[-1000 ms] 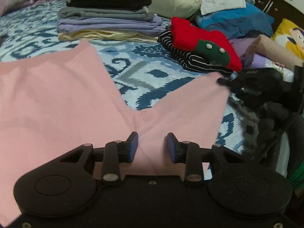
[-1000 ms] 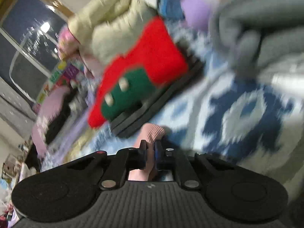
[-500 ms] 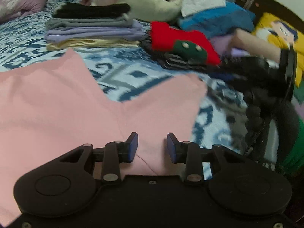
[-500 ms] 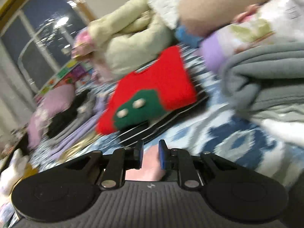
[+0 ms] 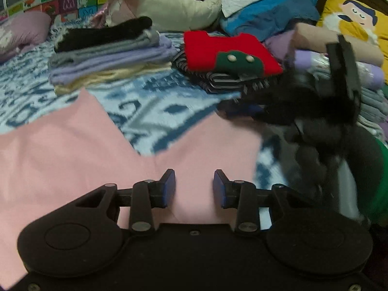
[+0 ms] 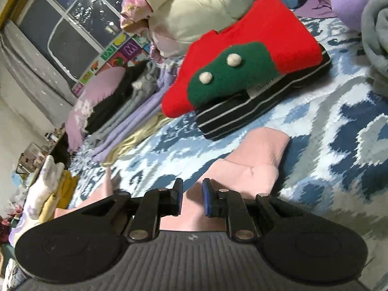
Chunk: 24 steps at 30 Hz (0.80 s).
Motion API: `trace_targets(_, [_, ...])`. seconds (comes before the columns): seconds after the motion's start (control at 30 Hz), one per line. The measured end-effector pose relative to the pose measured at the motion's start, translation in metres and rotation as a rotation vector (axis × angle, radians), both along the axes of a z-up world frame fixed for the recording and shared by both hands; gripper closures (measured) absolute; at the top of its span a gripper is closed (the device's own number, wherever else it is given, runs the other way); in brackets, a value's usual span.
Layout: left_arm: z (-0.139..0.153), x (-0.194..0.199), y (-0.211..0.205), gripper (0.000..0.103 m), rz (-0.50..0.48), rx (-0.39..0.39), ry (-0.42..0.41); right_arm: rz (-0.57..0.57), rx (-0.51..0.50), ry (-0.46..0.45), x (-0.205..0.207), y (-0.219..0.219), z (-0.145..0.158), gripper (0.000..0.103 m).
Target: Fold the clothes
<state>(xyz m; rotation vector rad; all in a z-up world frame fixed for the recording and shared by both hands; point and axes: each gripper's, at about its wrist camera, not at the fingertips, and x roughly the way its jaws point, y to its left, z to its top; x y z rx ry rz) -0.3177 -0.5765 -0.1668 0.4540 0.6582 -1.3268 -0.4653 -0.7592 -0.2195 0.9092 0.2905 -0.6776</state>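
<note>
A bed covered in a blue-and-white patterned bedspread [image 5: 150, 106] fills your left wrist view, with a neat stack of folded black, grey, lilac and cream clothes [image 5: 109, 60] at the back and a folded red knit with a green patch [image 5: 230, 53] resting on a striped black garment [image 5: 218, 82] beside it. The flat pink knit garment [image 5: 60, 160] lies spread across the near bedspread, two pointed flaps reaching away from you. Your left gripper [image 5: 194, 185] hovers over its near edge with jaws moderately apart and nothing pinched; cloth shows below the gap. The right gripper [image 5: 303, 111] appears blurred at the right flap's tip.

In your right wrist view the same bedspread [image 6: 339, 145] tilts, a dark window [image 6: 72, 24] behind it. The pink garment's cuffed end [image 6: 262, 155] lies folded over on itself just ahead of the right gripper [image 6: 192, 197], whose jaws stand narrow and free of the cloth.

Expect the pink knit to be light, limp and stretchy, so it will likely sag and drag on the bedspread. Pinch it at a hem or cuff, where doubled fabric should give a firmer bite, and lift both ends evenly.
</note>
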Motion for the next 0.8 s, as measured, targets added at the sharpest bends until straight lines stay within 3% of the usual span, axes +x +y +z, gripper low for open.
trace_targets(0.1, [-0.013, 0.009, -0.017, 0.069, 0.018, 0.038, 0.002, -0.037, 0.018, 0.022, -0.004, -0.005, -0.004, 0.089])
trace_targets(0.17, [-0.023, 0.014, -0.022, 0.068, 0.03, 0.059, 0.036, -0.047, 0.02, 0.042, -0.004, -0.005, -0.005, 0.099])
trace_targets(0.3, [-0.019, 0.017, -0.016, 0.068, 0.022, 0.045, 0.058, -0.052, 0.018, 0.043, -0.006, -0.005, -0.003, 0.1])
trace_targets(0.43, [-0.004, 0.037, 0.011, 0.068, 0.087, -0.005, 0.098, -0.035, -0.044, -0.014, -0.009, 0.002, 0.01, 0.069])
trace_targets(0.6, [0.006, 0.083, 0.061, 0.068, 0.231, -0.02, 0.075, 0.103, -0.078, -0.068, 0.013, 0.021, 0.02, 0.07])
trace_targets(0.8, [0.021, 0.154, 0.122, 0.068, 0.409, -0.043, 0.056, 0.305, -0.211, -0.021, 0.068, 0.061, 0.042, 0.07])
